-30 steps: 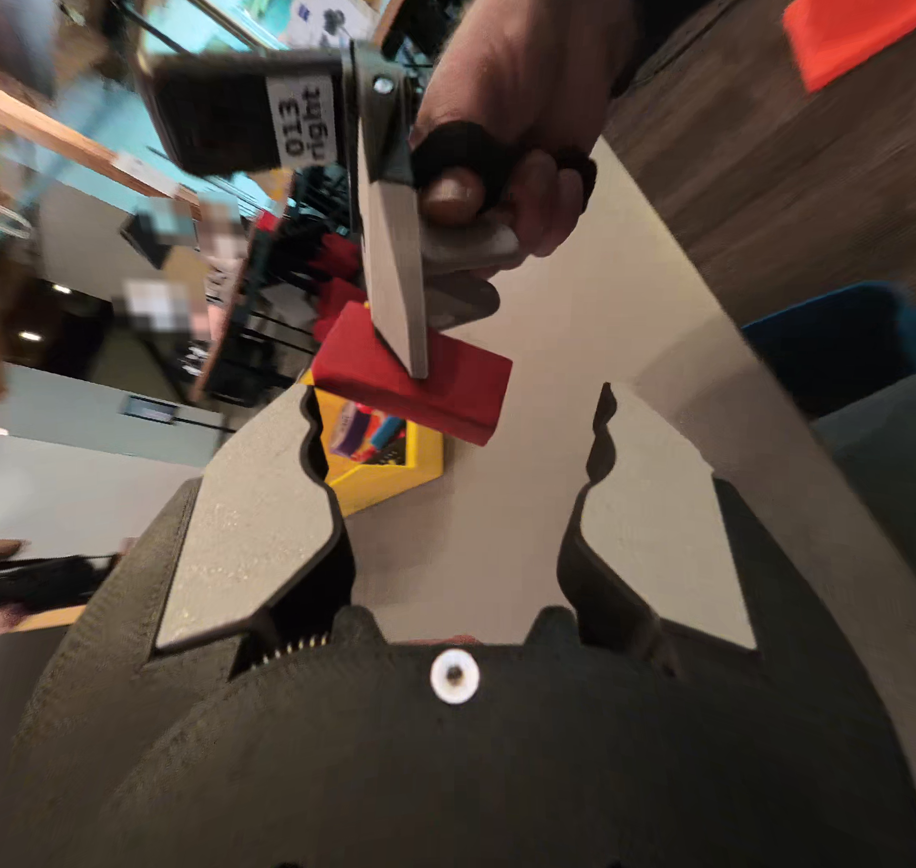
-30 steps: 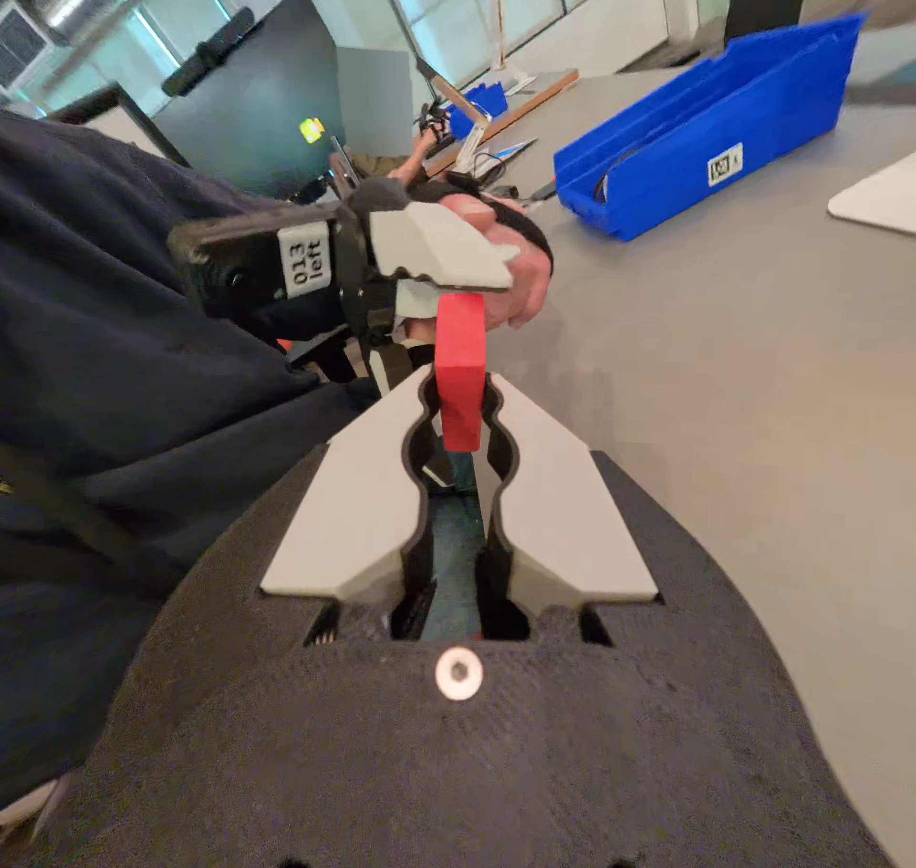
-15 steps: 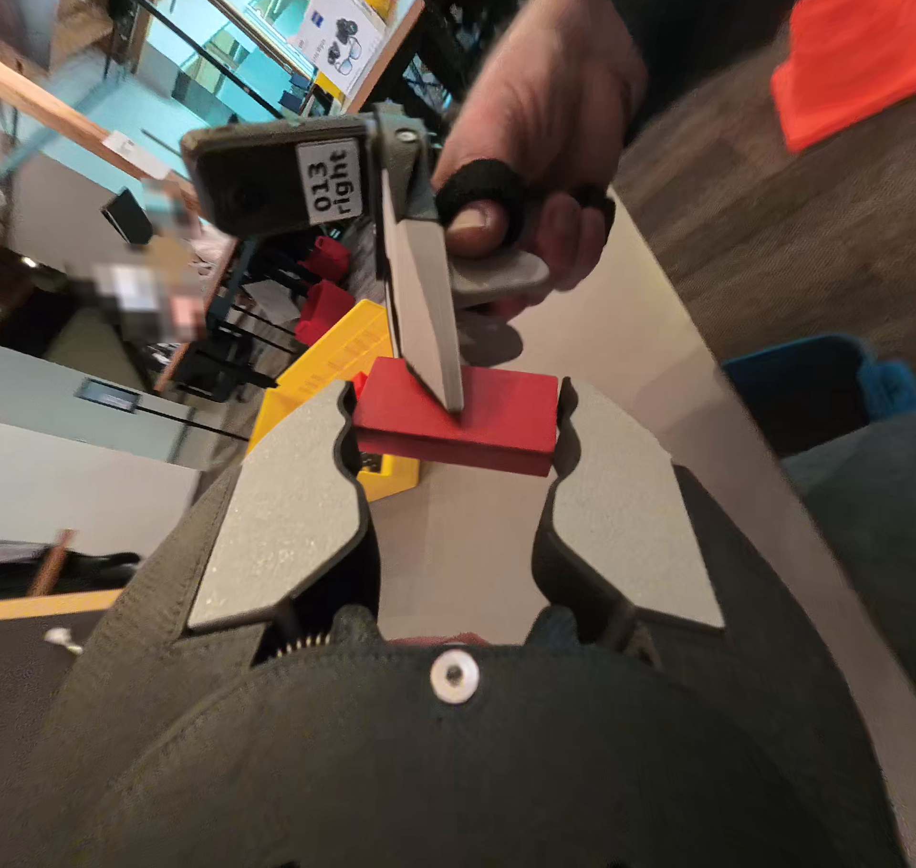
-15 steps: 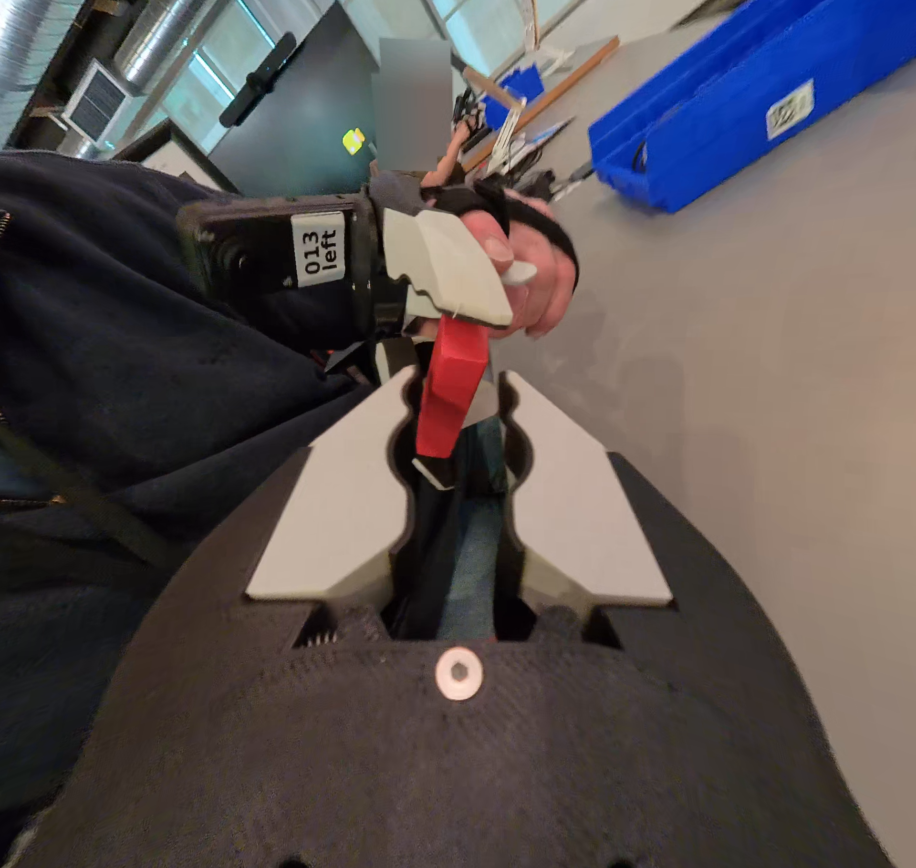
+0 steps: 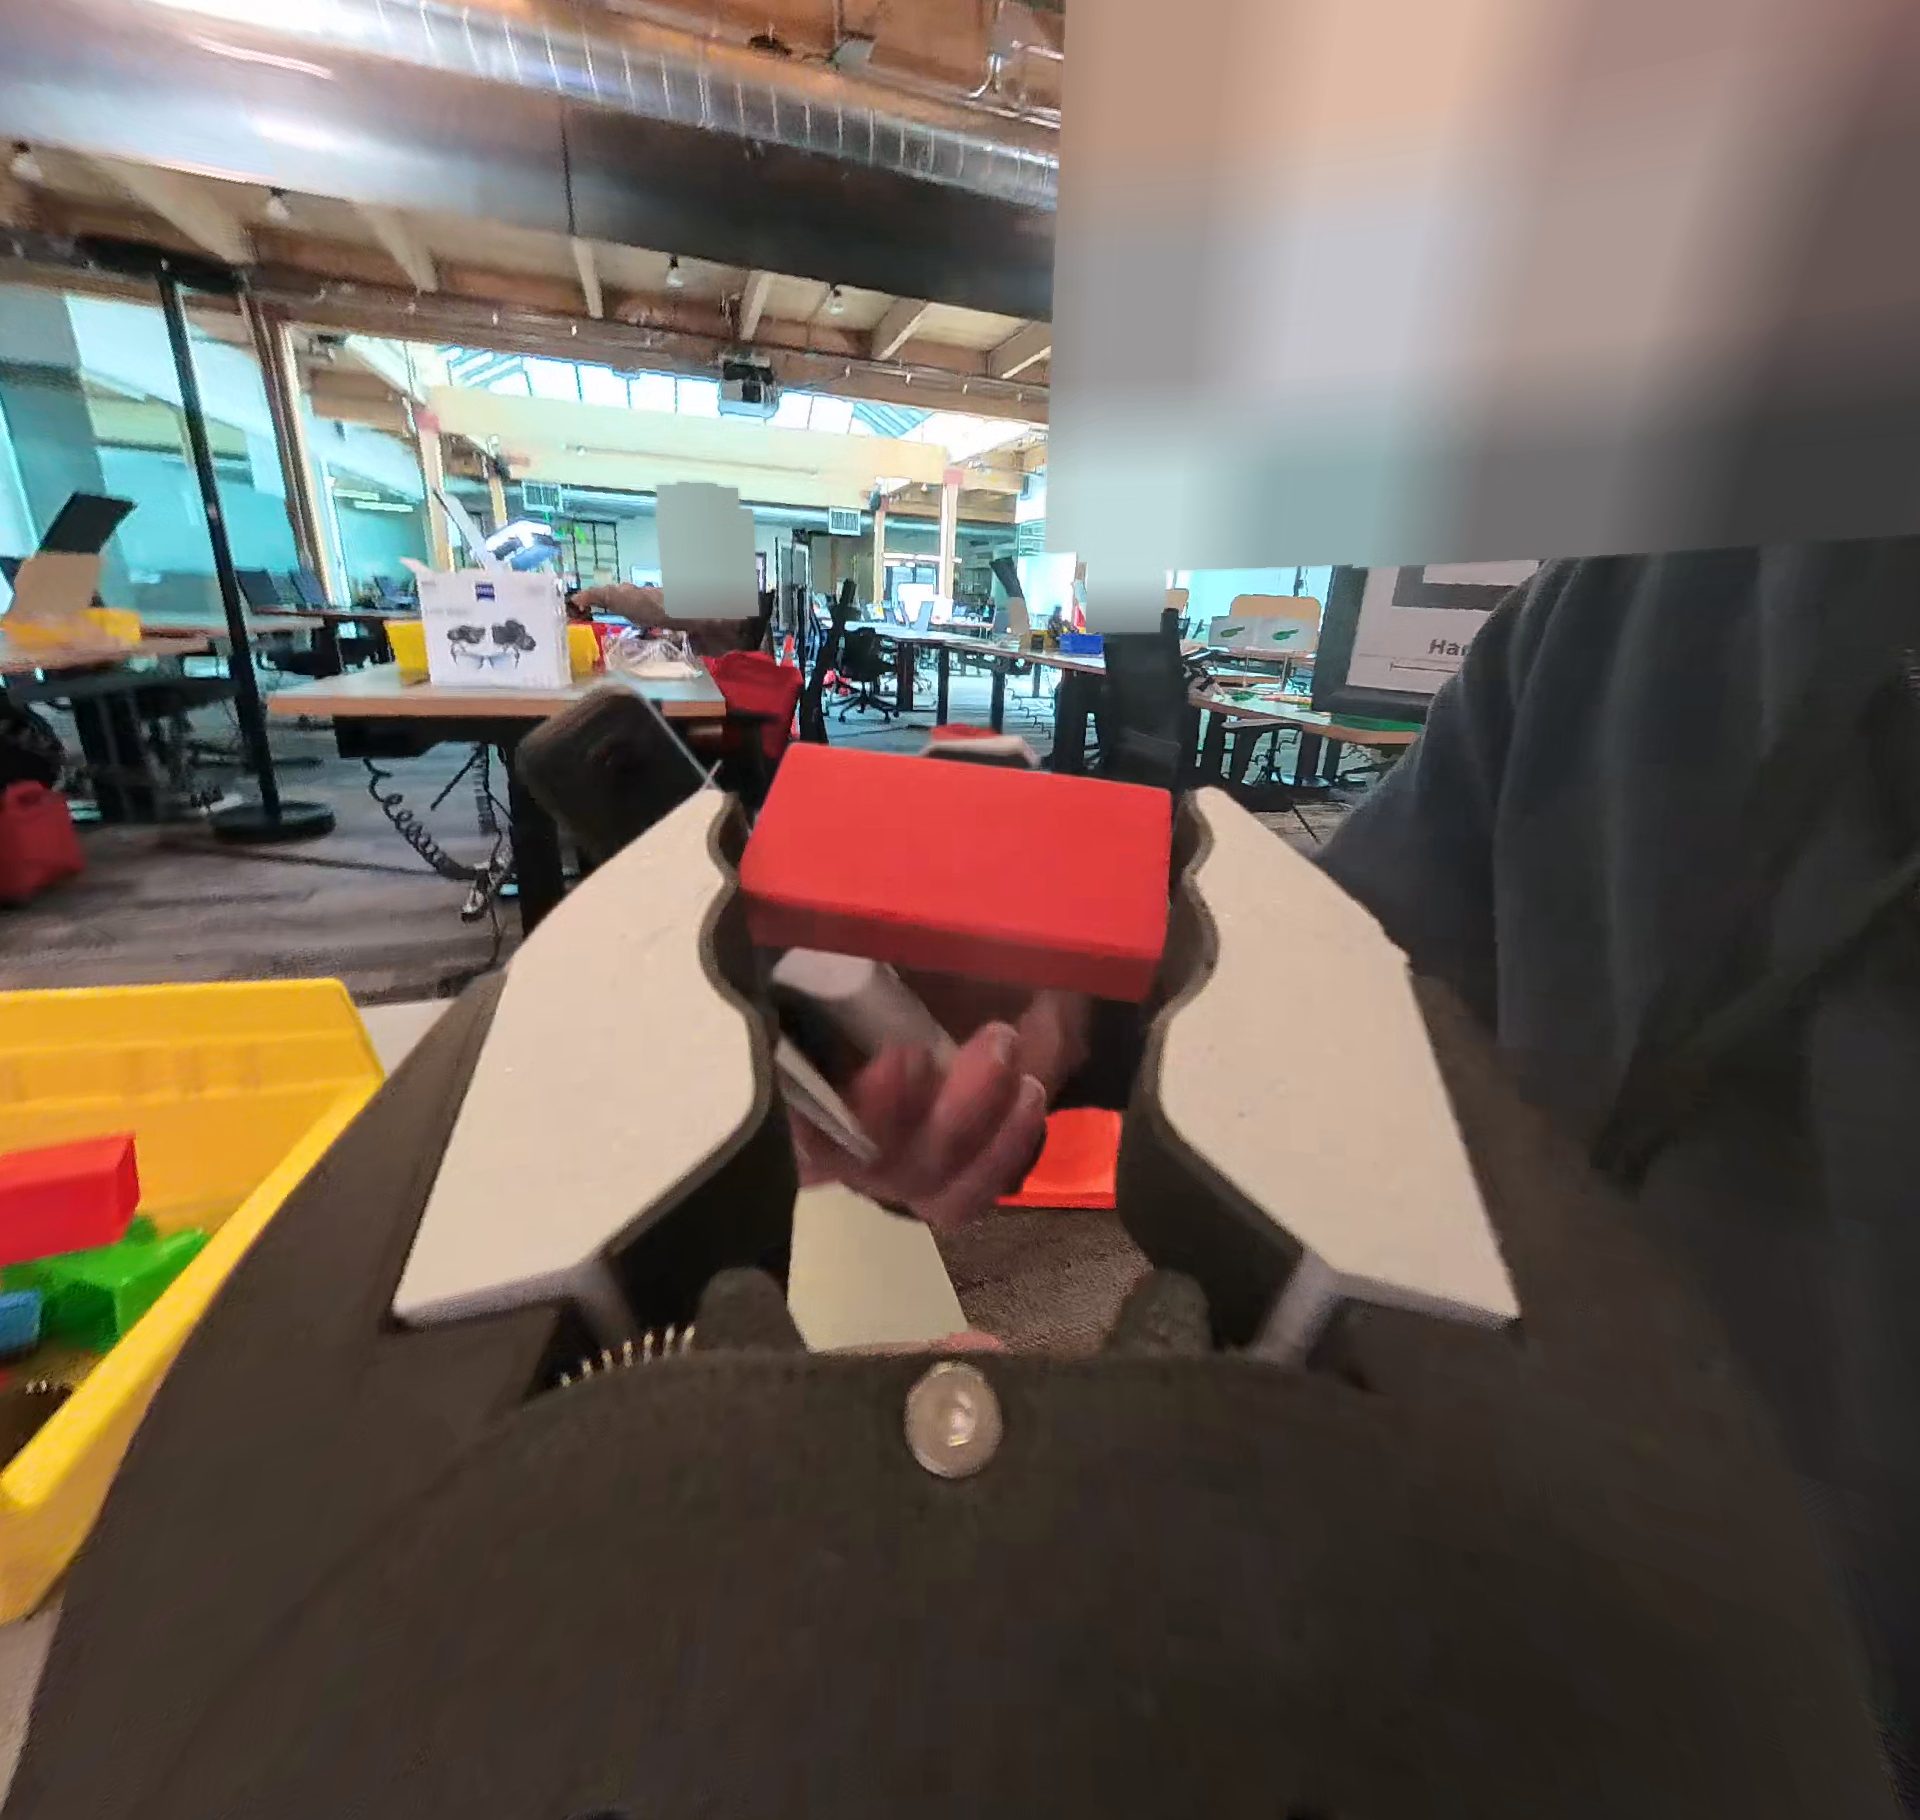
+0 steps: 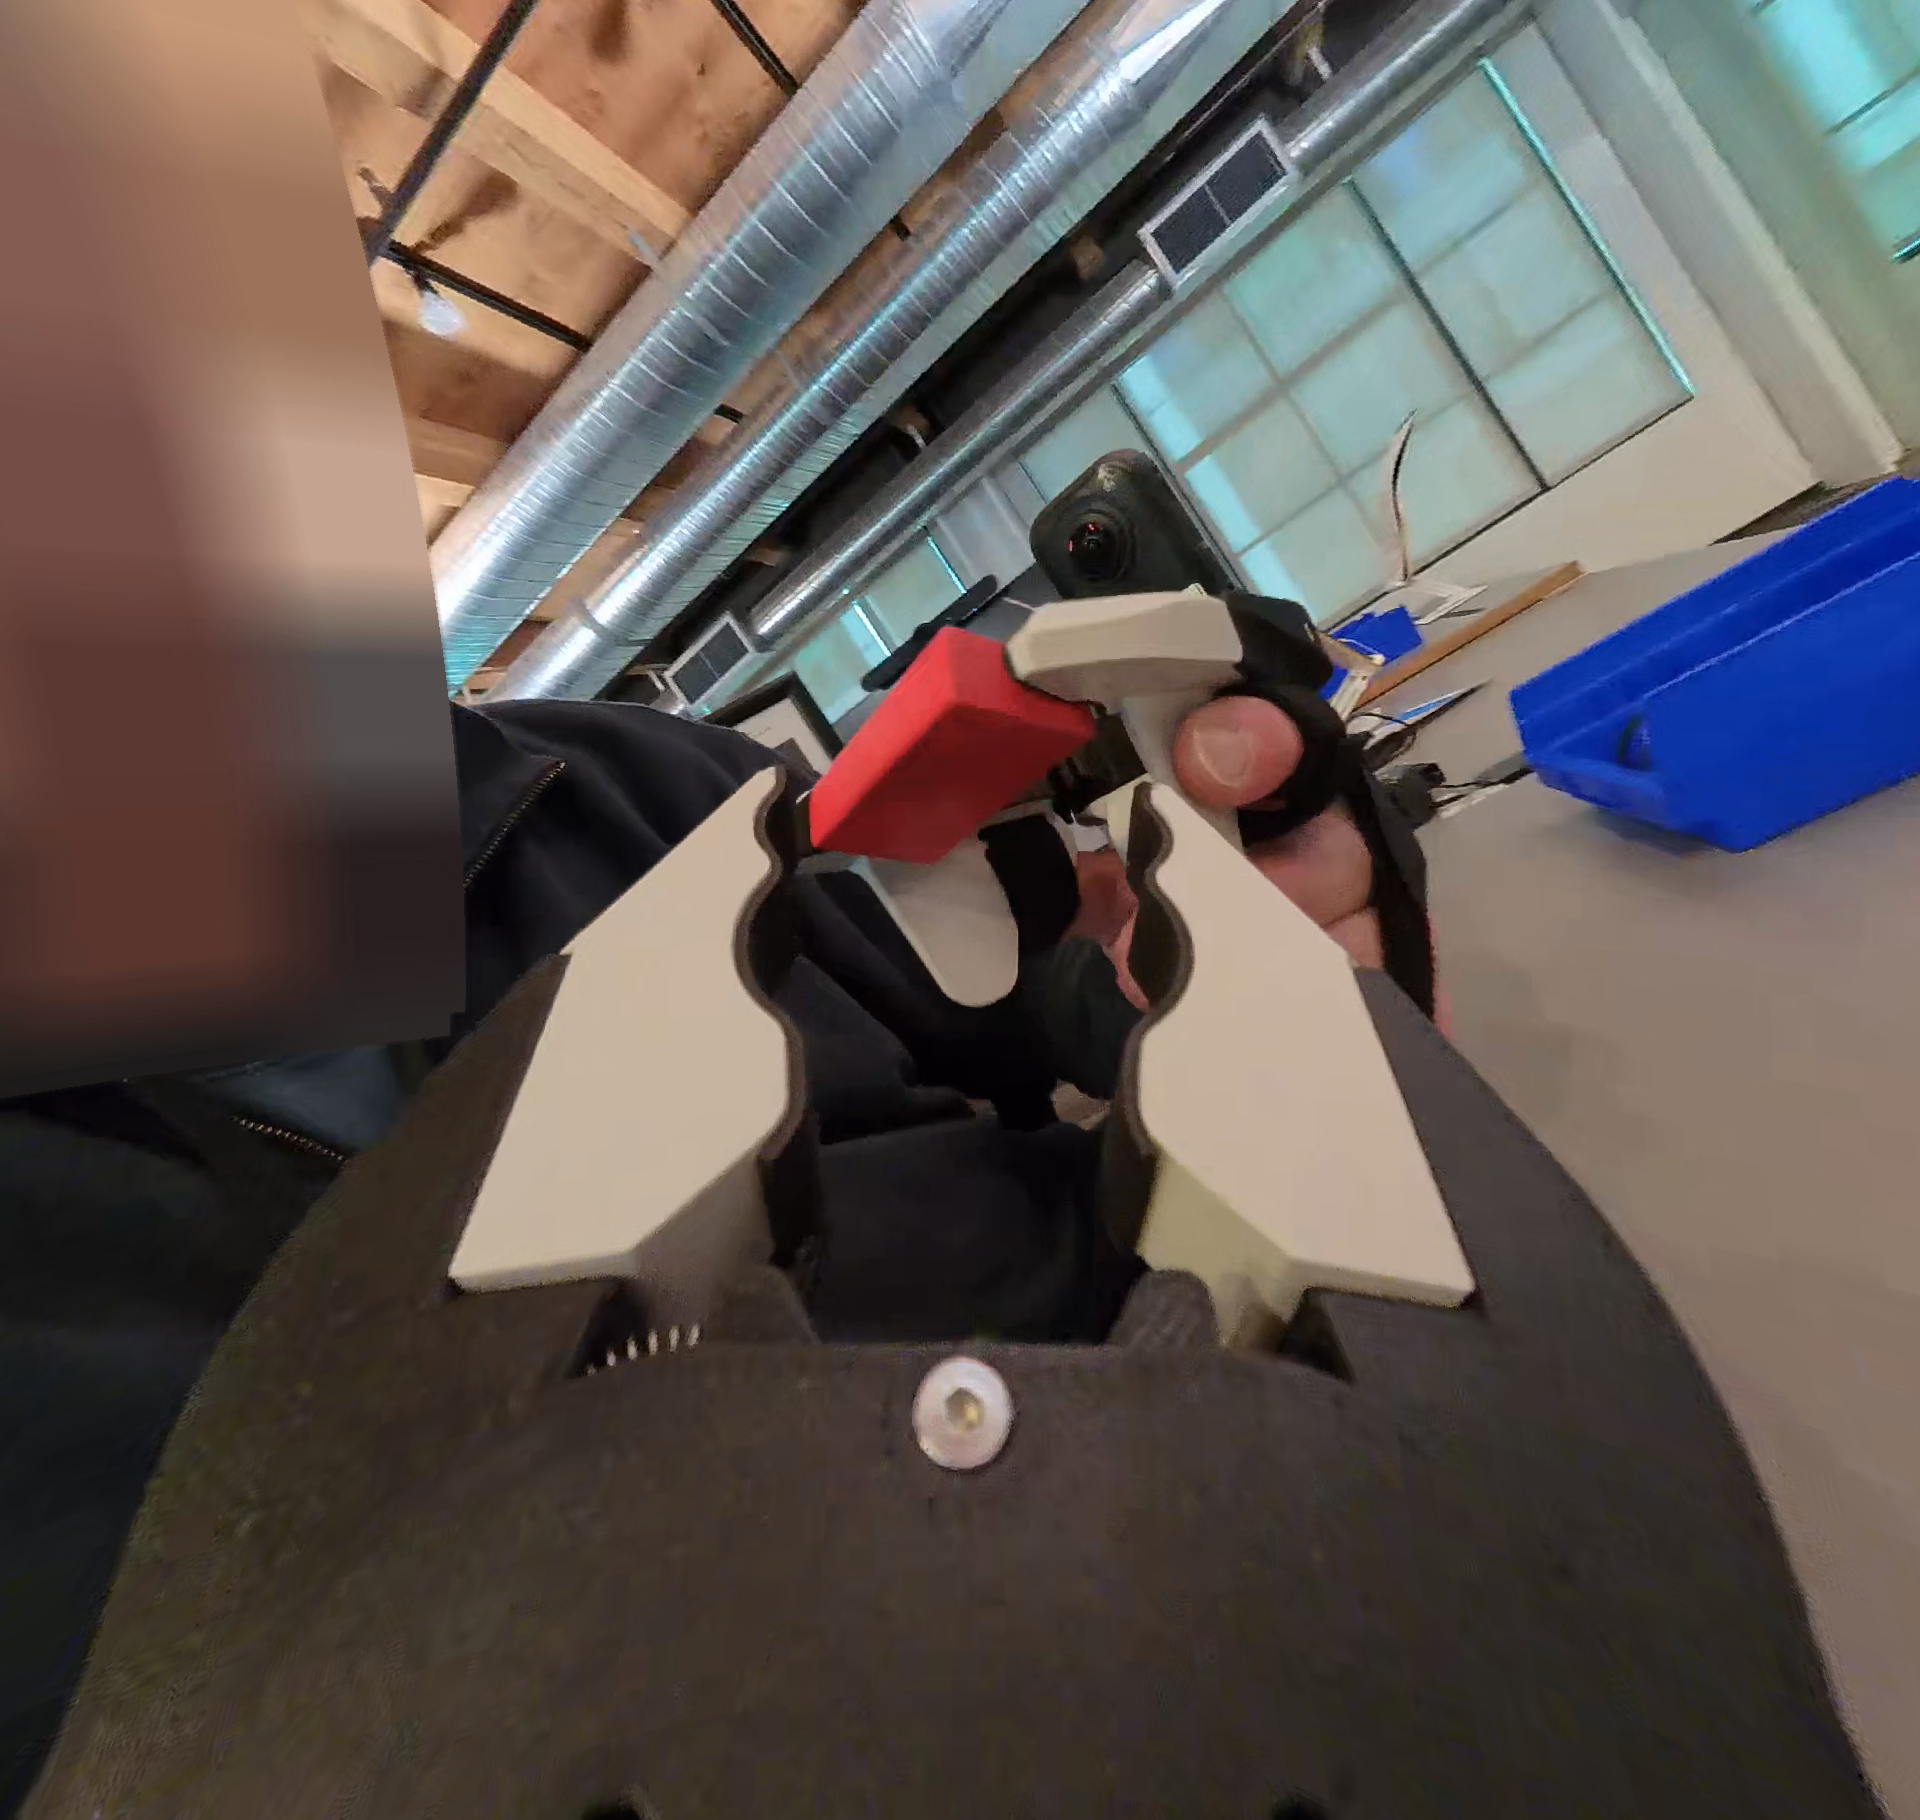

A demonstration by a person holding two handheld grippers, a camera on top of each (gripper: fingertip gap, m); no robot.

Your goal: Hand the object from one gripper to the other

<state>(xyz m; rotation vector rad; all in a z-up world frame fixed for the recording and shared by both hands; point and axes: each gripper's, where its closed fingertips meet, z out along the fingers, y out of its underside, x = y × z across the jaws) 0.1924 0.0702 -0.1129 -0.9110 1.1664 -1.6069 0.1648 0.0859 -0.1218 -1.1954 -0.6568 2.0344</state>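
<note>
Open workshop, ducts overhead, grey surface (image 6: 1662, 1095) with blue bin (image 6: 1714, 721). Red block (image 5: 951, 882) clamped across its short ends in left tongs (image 5: 956, 897), off the surface. Right tongs (image 6: 961, 835) spread, empty. Looks rigid, light, smooth-faced; best gripped flat-on. No writing on block; box behind printed, not quoted

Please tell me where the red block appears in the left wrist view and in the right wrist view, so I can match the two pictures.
Left wrist view: the red block sits at centre, clamped between the left gripper's fingers.
Right wrist view: it is above centre, beyond the open right gripper, held by the other gripper's pale fingers.
Shared landmark: the silver ceiling duct.
</note>
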